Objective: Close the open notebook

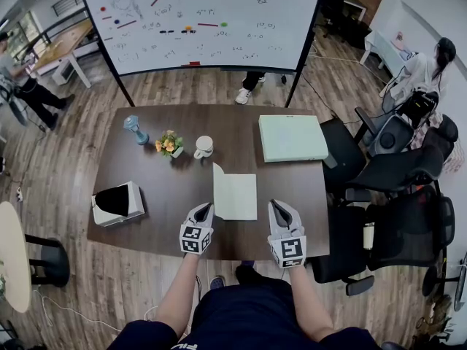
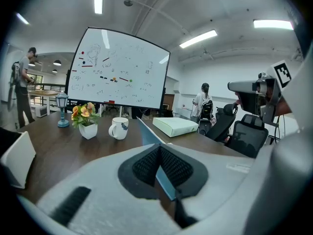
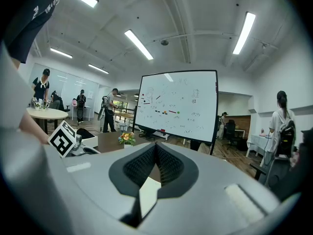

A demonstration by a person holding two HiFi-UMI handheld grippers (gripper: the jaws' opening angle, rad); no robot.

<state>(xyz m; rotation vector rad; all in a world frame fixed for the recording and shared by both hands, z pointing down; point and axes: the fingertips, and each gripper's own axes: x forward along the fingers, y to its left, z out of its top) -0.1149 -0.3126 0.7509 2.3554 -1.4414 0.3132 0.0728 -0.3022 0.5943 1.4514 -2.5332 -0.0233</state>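
**Legible matter.** The whiteboard [image 1: 197,20] carries rows of handwritten marks and small coloured dots. In all three views the strokes are too small and faint to read as words or figures.

The left marker cube [image 1: 193,239], on the left hand-held gripper [image 1: 205,208], and the right marker cube [image 1: 290,251], on the right hand-held gripper [image 1: 276,205], bear black-and-white square code patterns, not letters.

White lettering on the person's dark shirt [image 1: 219,319] is cut by the lower edge of the head view and cannot be made out. Pale print on a dark garment [image 3: 34,13], at the top left of the right gripper view, is likewise unreadable.
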